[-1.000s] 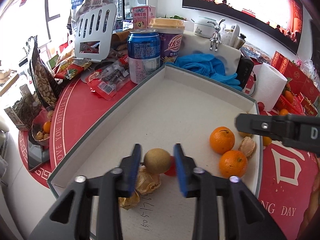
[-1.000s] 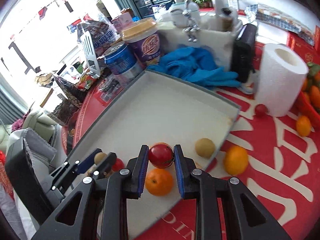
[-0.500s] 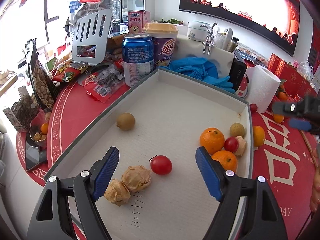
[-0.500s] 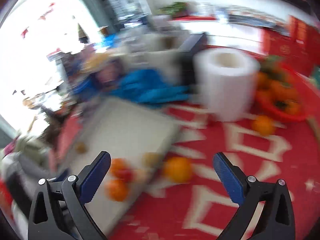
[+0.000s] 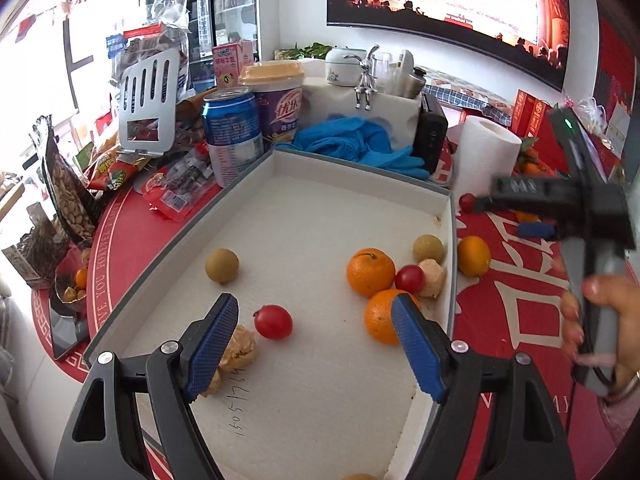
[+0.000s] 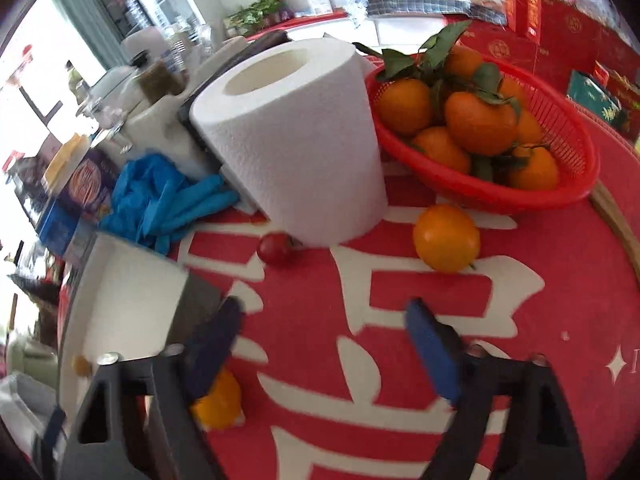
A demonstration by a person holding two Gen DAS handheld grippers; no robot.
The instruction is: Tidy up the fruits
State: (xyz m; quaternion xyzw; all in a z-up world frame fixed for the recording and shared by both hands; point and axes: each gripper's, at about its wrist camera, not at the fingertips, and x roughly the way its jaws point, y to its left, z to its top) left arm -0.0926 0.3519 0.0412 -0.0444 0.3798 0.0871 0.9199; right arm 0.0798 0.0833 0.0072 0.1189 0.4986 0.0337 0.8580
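Note:
A shallow white tray (image 5: 360, 196) holds two oranges (image 5: 370, 272), two cherry tomatoes (image 5: 273, 322), two round brown fruits (image 5: 222, 266) and some husked fruits (image 5: 240, 346). My left gripper (image 5: 314, 344) is open and empty above the tray's near end. My right gripper (image 6: 324, 352) is open and empty above the red mat, right of the tray. A loose orange (image 6: 446, 238) and a cherry tomato (image 6: 274, 248) lie on the mat ahead of it. Another orange (image 6: 218, 402) lies under its left finger, beside the tray.
A paper towel roll (image 6: 296, 140) and a red basket (image 6: 556, 184) of leafy oranges stand behind the loose fruit. Blue gloves (image 5: 352, 140), a blue can (image 5: 232, 136), a purple cup (image 5: 278, 100) and snack packets crowd the tray's far and left sides.
Both grippers opened and let go: the left dropped a brown fruit, the right a cherry tomato, both now in the tray. The right gripper swung right over the mat.

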